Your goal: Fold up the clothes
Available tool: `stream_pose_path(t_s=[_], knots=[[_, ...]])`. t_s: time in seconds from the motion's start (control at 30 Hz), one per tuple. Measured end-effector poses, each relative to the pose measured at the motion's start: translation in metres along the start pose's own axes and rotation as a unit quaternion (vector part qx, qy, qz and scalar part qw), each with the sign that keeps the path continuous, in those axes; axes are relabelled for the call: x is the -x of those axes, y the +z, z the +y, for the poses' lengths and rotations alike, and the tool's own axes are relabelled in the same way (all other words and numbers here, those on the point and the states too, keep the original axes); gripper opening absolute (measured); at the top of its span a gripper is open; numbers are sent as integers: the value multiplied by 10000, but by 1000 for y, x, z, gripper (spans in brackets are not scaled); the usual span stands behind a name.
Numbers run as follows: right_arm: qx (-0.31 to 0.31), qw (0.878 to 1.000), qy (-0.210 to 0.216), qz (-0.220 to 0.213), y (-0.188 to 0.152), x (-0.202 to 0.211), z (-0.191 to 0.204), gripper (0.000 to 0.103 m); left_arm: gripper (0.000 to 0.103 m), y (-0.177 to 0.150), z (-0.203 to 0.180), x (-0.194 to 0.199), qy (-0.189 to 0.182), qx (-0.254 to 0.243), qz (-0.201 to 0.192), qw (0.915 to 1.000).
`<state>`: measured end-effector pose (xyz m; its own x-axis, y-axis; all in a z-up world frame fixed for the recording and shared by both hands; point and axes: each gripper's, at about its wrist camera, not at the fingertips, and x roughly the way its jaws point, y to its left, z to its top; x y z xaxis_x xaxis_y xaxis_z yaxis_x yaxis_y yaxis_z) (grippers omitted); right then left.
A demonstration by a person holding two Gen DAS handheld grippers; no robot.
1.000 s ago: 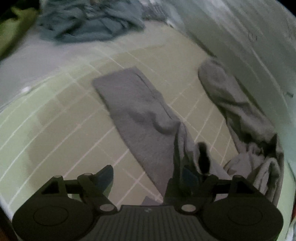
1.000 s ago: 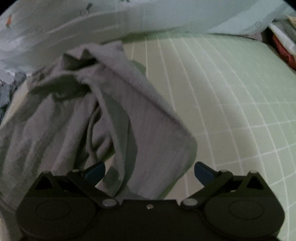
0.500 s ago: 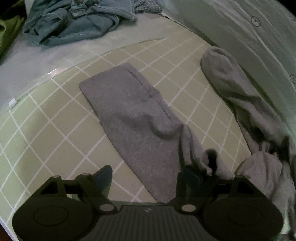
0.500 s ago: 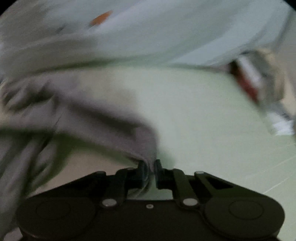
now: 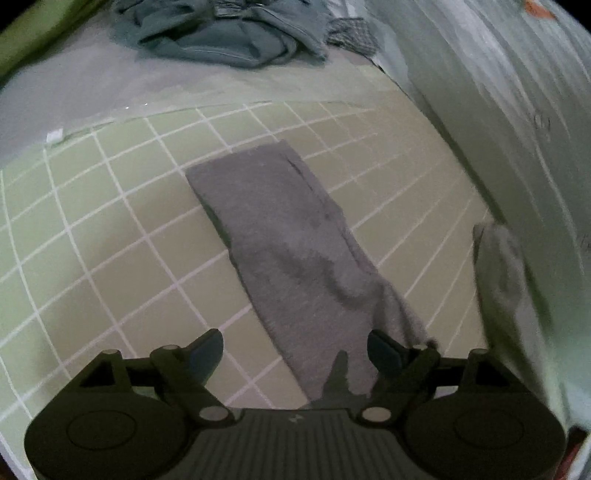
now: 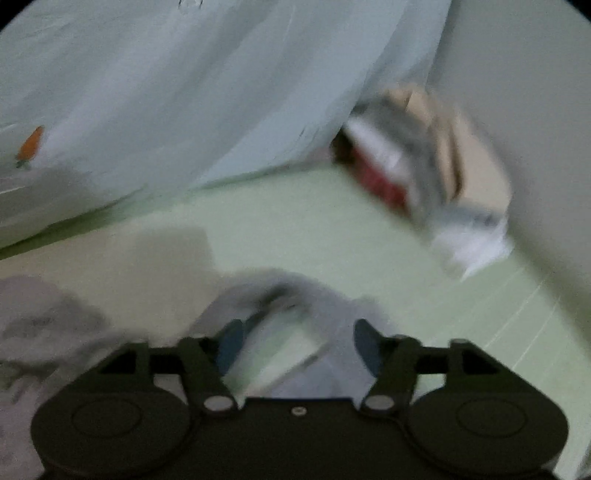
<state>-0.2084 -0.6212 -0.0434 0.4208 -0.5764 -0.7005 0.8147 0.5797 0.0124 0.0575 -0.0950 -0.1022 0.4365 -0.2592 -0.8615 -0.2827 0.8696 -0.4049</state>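
A grey garment (image 5: 291, 251) lies on the green checked mat (image 5: 110, 229), one long part flat and running away from me. Another part of it (image 5: 506, 280) rises blurred at the right edge. My left gripper (image 5: 295, 350) is open, low over the near end of the flat part, its right finger against a raised fold. In the blurred right wrist view, grey cloth (image 6: 295, 295) bunches between the open fingers of my right gripper (image 6: 297, 343). I cannot tell whether it touches them.
A pile of blue clothes (image 5: 221, 33) lies at the far end of the bed. A pale curtain or sheet (image 5: 498, 110) hangs along the right side. In the right wrist view a stack of books and papers (image 6: 421, 173) sits beyond the mat by a wall.
My right gripper shut on the grey cloth half a second ago and now stands open. It has swung right. My left gripper stayed open and moved along the flat part.
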Motion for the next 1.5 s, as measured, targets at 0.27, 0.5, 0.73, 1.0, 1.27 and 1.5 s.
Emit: stream_pose_path(t_s=[0.27,0.5,0.73,1.0,1.27,1.5], knots=[[-825,9862,1078,948,-43,-10,40,74,86,1,-28,-13,-281,-317,236,9988],[-898,9869,914,976,-47,-13,44,76,0,-3,-43,-26,-83,-1190,394,9921],[-1094,9890,455,885,-59,-4,21,77,0,12,-29,0,404,-1531,-388,9866],[-1028,9909,-217,837,-61,-12,-9,93,79,-6,-39,9,592,-1793,-383,9813],[-1366,9851,-797,681,-49,-19,-51,95,87,-36,-57,10,729,-2055,-365,9753],[-1572,9767,-1217,810,-35,-40,-103,100,88,-54,-66,7,921,-2126,-304,9723]])
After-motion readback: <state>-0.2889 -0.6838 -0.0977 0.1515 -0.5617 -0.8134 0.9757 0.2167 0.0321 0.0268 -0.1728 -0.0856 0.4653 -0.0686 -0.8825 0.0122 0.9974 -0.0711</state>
